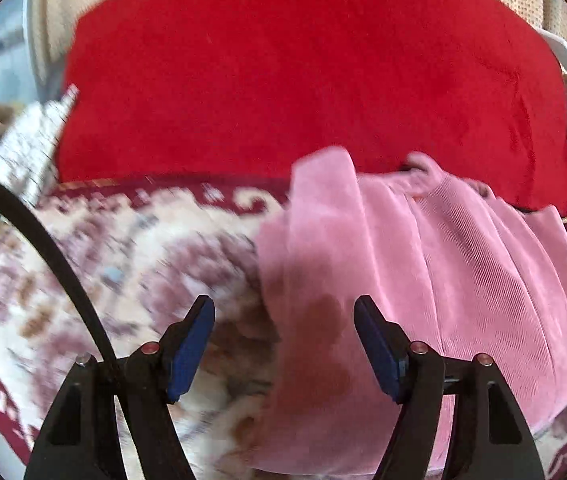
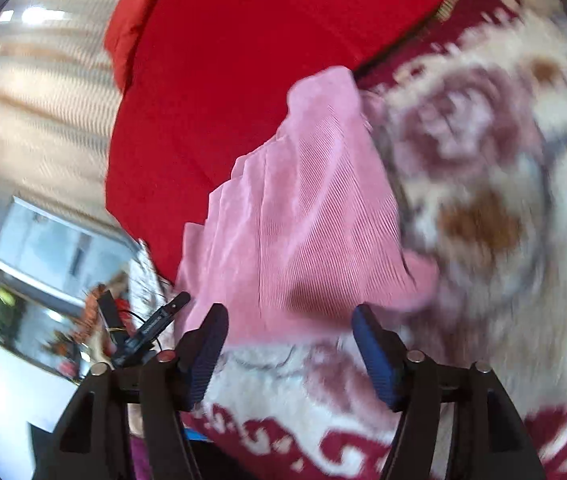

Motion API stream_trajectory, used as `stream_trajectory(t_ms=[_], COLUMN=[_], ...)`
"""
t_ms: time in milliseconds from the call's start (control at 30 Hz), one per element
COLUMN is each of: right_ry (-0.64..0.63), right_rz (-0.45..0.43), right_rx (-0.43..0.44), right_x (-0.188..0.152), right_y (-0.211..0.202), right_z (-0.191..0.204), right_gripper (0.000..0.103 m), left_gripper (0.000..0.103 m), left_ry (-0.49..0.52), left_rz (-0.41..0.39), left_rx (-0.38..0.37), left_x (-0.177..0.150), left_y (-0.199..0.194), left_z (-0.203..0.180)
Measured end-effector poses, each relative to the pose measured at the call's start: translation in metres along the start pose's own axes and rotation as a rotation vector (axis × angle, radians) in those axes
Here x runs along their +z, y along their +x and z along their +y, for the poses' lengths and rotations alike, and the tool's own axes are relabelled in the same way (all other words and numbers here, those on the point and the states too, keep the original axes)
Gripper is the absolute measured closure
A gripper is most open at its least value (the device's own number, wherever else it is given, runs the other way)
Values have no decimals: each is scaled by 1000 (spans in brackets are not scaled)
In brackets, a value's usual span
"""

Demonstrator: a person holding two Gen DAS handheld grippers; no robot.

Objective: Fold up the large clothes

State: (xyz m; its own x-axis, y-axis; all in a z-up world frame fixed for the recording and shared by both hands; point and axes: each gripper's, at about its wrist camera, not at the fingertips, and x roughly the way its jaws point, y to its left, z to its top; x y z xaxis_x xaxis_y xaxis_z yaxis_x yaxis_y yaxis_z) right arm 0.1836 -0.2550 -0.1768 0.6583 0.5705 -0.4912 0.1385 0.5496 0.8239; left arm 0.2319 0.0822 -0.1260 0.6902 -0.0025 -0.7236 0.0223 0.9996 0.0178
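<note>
A pink ribbed garment [image 1: 423, 264] lies bunched in folds on a patterned cream and maroon blanket [image 1: 123, 256]. My left gripper [image 1: 284, 308] is open, its blue pads on either side of the garment's left edge just above it, holding nothing. In the right wrist view the same pink garment [image 2: 303, 216] lies ahead. My right gripper [image 2: 290, 318] is open over the garment's near edge and holds nothing. Both views are blurred by motion.
A large red cloth [image 1: 291, 80] covers the area behind the garment; it also shows in the right wrist view [image 2: 243, 60]. A black cable [image 1: 43, 248] curves at the left. A black device [image 2: 147, 336] and room clutter lie at the right view's left.
</note>
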Motion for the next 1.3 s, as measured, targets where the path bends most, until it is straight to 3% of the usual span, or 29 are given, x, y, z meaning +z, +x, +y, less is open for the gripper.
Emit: stream_trajectory(t_ms=[200,300,433,533,633,667,700,767,867,1033,1200,1300], right_ry=[131,97,160,164,156,134,119,113,11,-192,-329,-354], right_rz=[-11,-109,-182,-259,-332,-340,-338,-332,-344,-346,-272,-208], right_rx=[-2,32,35,33,4,-26,-49,-71,-96,-66,-25,-17], right_x=[-20,-13,-2,7,14,17,18,20,23,13,-13,-31], right_y=[15,19,36,42,51,53,56,57,53,61,107,139], right_z=[-24,-16,-22,-19,-17,-13,-10,-8,22,110,178,193], right_gripper=[31,31,31,31,40,58,68,71,77,79,79,79], left_gripper=[28,28,28,28,28,28,28,28,28,28,28,28], left_ry=[32,39,45,60,19,1,-13,-29,-45,-98,-147,-168], left_rz=[-6,4,5,34,67,70,71,64,64,84,87,79], left_rx=[-4,-4,-6,34,32,26,28,42,67,120,172,196], left_x=[3,-1,0,-1,2,3,5,8,11,12,9,4], left_y=[-3,-2,1,12,19,19,19,19,20,24,24,20], left_z=[-2,-7,-12,-15,-6,-1,4,14,28,60,102,125])
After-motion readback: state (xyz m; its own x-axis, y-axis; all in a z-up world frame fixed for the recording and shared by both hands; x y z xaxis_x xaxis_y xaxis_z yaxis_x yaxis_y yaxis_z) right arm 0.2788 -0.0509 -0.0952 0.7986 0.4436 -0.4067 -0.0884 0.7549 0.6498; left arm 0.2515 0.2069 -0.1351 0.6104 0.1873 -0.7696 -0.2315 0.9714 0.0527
